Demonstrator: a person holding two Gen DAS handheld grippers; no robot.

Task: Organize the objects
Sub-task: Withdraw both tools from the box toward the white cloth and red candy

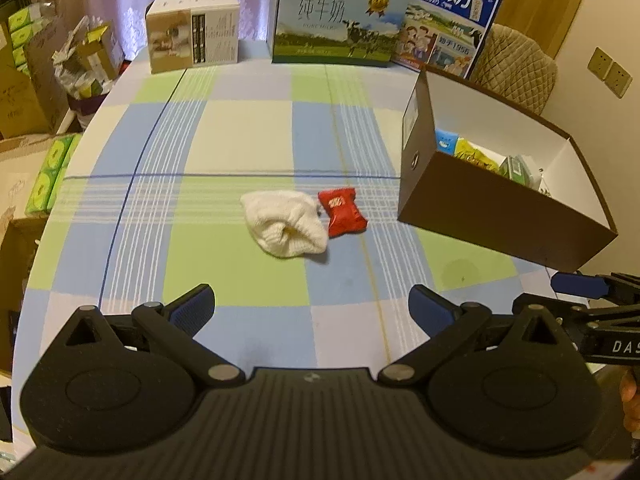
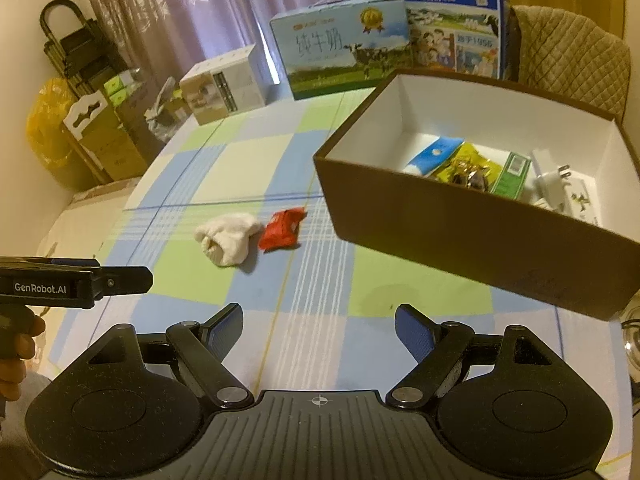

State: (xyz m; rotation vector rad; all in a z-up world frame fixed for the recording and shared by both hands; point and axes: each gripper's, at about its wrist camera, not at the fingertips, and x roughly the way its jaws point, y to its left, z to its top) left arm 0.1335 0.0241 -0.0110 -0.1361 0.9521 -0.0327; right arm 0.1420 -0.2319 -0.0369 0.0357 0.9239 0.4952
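Note:
A white knitted item (image 1: 285,224) (image 2: 228,238) lies bunched in the middle of the checked tablecloth (image 1: 240,136) (image 2: 248,160). Just to its right, almost touching, lies a red snack packet (image 1: 342,211) (image 2: 282,229). A brown box (image 1: 492,208) (image 2: 460,236) with a white inside stands at the right and holds several packets and a white plug. My left gripper (image 1: 312,308) is open and empty, well short of the knitted item. My right gripper (image 2: 319,326) is open and empty too, near the table's front edge. Each gripper shows at the edge of the other's view.
Two milk cartons (image 1: 336,20) (image 2: 344,48) and a small white-and-tan box (image 1: 192,34) (image 2: 222,88) stand along the table's far edge. A quilted chair back (image 1: 516,68) (image 2: 572,48) rises behind the brown box. Cardboard boxes and bags (image 1: 40,80) (image 2: 96,136) crowd the floor at the left.

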